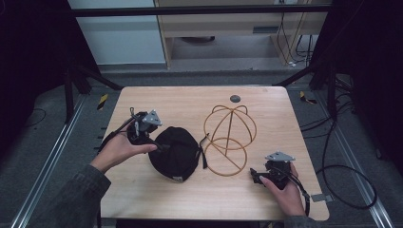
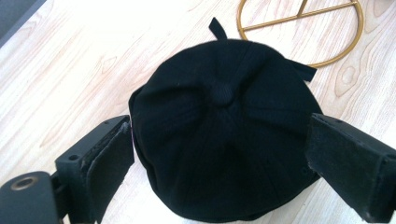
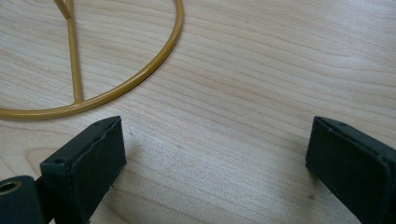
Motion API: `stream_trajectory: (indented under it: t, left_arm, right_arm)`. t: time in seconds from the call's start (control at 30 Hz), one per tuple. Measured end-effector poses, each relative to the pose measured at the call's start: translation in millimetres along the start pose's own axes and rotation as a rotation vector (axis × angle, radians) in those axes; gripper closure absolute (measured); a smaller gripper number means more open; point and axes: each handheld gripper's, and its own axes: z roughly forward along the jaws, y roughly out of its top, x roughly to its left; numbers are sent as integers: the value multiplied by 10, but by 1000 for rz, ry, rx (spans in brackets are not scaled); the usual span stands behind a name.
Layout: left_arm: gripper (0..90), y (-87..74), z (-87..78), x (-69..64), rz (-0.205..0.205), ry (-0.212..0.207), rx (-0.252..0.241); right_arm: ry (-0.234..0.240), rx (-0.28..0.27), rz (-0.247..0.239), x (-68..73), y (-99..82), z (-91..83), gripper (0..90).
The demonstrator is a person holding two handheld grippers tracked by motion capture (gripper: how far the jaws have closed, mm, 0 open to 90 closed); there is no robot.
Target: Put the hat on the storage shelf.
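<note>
A black cap (image 1: 176, 153) lies crown-up on the wooden table (image 1: 157, 194), left of centre. Just right of it stands a gold wire hat stand (image 1: 230, 137) with a round base ring. My left gripper (image 1: 158, 145) is at the cap's left edge. In the left gripper view its jaws stand wide open on either side of the cap (image 2: 224, 93), not closed on it, and the stand's base ring (image 2: 348, 49) lies beyond. My right gripper (image 1: 255, 176) rests low near the front right, open (image 3: 215, 140) over bare wood, with the base ring (image 3: 140, 79) just ahead.
A small dark round grommet (image 1: 235, 99) sits at the table's far edge. Black frame bars flank the back corners. Cables (image 1: 342, 175) trail on the floor to the right. Bare wood lies along the front and far left of the table.
</note>
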Motion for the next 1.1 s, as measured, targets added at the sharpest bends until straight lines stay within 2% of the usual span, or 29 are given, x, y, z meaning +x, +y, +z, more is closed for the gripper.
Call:
stream_trajectory:
  t: [0.03,0.13,0.4,0.53,0.7,0.87,0.97,1.03,1.1]
  left_arm:
    - [74,37,7,-7,13,4,14]
    - [71,79,29,-21,25,-7,16]
    - [57,92,139,15,17,-11,55]
    - [107,153,162,28,28,-13,80]
    - [157,178,196,111,0,-10,97]
    - [254,159,263,131,-10,-53,110]
    - [311,157,306,101,-4,-64,121]
    - [387,157,341,101,-15,-86,136]
    - [412,163,374,106,-16,-84,141]
  right_arm:
    - [1,0,2,1,0,0,49]
    - [1,1,3,2,0,0,49]
    - [0,0,0,0,0,0,49]
    - [1,1,3,2,0,0,49]
    - [0,0,0,0,0,0,49]
    - [1,1,3,2,0,0,49]
    - [1,1,3,2,0,0,49]
    - [0,0,-1,-1,0,0,49]
    - [0,0,0,0,0,0,49]
